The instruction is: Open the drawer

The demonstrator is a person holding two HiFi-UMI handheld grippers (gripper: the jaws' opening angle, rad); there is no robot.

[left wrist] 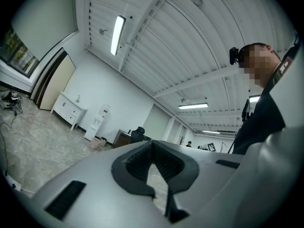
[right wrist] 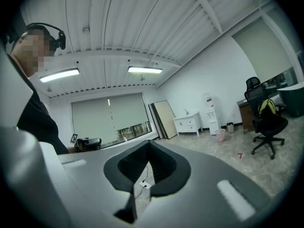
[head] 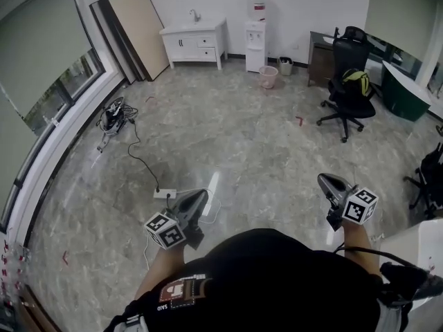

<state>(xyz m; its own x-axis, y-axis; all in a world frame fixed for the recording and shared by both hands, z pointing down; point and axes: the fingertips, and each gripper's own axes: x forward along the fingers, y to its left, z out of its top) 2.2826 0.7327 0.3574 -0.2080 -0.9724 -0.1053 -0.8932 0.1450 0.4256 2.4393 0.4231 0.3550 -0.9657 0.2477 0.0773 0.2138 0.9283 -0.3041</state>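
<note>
A white cabinet (head: pixel 196 43) with drawers and a sink on top stands against the far wall, well away from me across the floor. It also shows small in the left gripper view, cabinet (left wrist: pixel 69 110), and in the right gripper view, cabinet (right wrist: pixel 189 124). My left gripper (head: pixel 200 194) is held low in front of my body, pointing forward, its jaws shut with nothing between them. My right gripper (head: pixel 325 180) is held the same way on the right, shut and empty. Both point roughly level over the bare stone floor.
A power strip (head: pixel 165 193) with its cable lies on the floor just ahead of the left gripper. A black office chair (head: pixel 346 92) stands at the right, a water dispenser (head: pixel 256 43) and pink bin (head: pixel 268 77) beside the cabinet, boards (head: pixel 135 30) lean at the left.
</note>
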